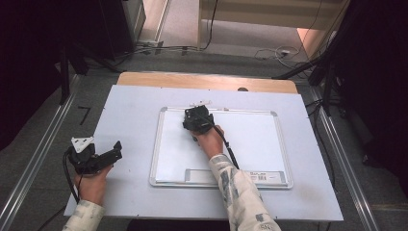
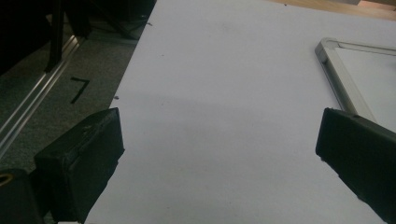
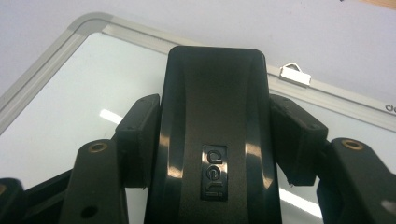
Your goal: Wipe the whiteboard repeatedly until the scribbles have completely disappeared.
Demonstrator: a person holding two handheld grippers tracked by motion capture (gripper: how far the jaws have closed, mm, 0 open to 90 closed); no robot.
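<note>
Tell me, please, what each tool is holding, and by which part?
The right tool grips a black whiteboard eraser by its two long sides, over the whiteboard. The left tool stands open, holding nothing.

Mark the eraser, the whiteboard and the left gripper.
eraser [image 3: 215, 121]: right gripper view, glossy black top above the logo.
whiteboard [image 1: 250, 144]: high view, bare white writing surface.
left gripper [image 1: 117, 148]: high view, the black jaw tips, left of the board.
</note>
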